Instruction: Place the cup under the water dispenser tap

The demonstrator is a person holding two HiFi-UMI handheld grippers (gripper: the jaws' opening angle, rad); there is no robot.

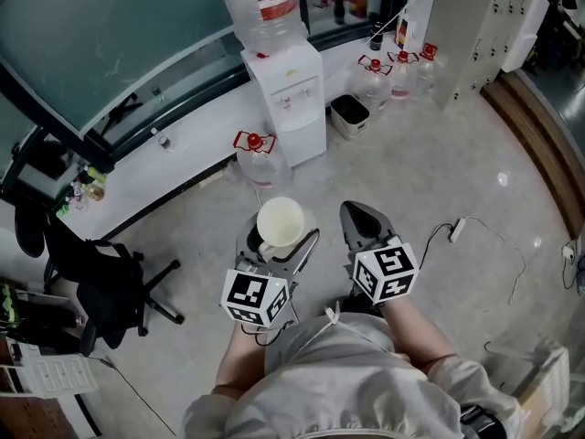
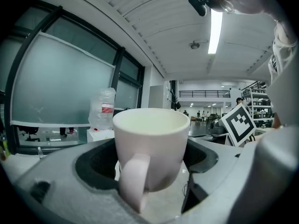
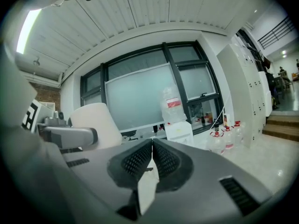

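Head view looks steeply down on a pale tiled floor (image 1: 430, 172), where the person stands with a gripper in each hand. The left gripper (image 1: 280, 238) is clenched on a white cup (image 1: 280, 219), which sits upright between its jaws, open mouth up, carried in the air above the floor. The right gripper (image 1: 355, 216) is just beside it, its jaws pressed together with nothing in them.

The water dispenser (image 1: 292, 99), white with a large clear bottle (image 1: 263, 7) on top, stands at the far edge of the floor against the low white ledge under the window. The cup is well apart from it, not under the tap. A water jug (image 1: 256, 158) with a red cap stands touching or just beside the dispenser's left front, a black bin (image 1: 349, 112) near its right, and more jugs (image 1: 400, 73) further along the ledge.

Left gripper view shows the cup (image 2: 150, 139) filling the gap between the dark pads, its handle (image 2: 133, 183) turned toward the camera, the dispenser's bottle (image 2: 103, 108) beyond on the left.

Right gripper view shows the ribbed pads (image 3: 140, 160) meeting tip to tip, the cup (image 3: 93, 125) off to the left and the dispenser (image 3: 180, 132) ahead.
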